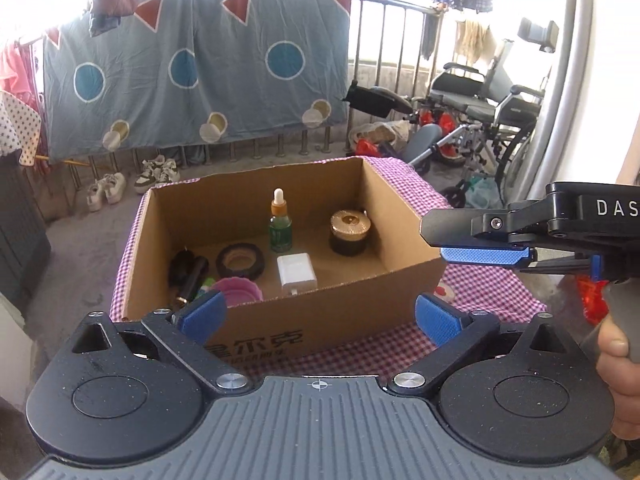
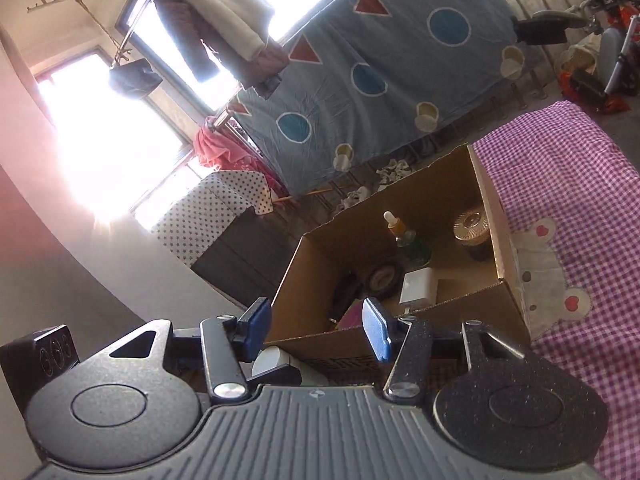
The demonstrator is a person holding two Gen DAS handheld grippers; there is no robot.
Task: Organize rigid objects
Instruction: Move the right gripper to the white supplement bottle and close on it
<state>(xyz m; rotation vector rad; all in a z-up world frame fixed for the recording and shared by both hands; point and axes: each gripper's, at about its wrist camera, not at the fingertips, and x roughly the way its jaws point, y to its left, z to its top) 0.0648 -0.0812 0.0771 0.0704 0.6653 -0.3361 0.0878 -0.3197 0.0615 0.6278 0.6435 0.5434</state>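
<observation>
An open cardboard box point(image 1: 404, 216) stands on a purple checked cloth point(image 1: 492, 296). Inside are a green dropper bottle point(image 1: 280, 224), a dark jar with a gold lid point(image 1: 349, 229), a white charger point(image 1: 297, 273), a black ring point(image 1: 240, 260), a pink lid point(image 1: 236, 290) and a dark tube point(image 1: 192, 276). My left gripper point(image 1: 320, 318) is open and empty at the box's near wall. My right gripper point(image 2: 318, 326) is open and empty, tilted, above the box's point(image 2: 496, 220) near corner; it also shows in the left wrist view point(image 1: 472, 240) at the right of the box.
A blue patterned quilt point(image 1: 192, 76) hangs on a railing behind. Shoes point(image 1: 156, 174) lie on the floor beyond the table. A wheelchair point(image 1: 480, 112) stands at the back right. A bear appliqué point(image 2: 548, 276) is on the cloth right of the box.
</observation>
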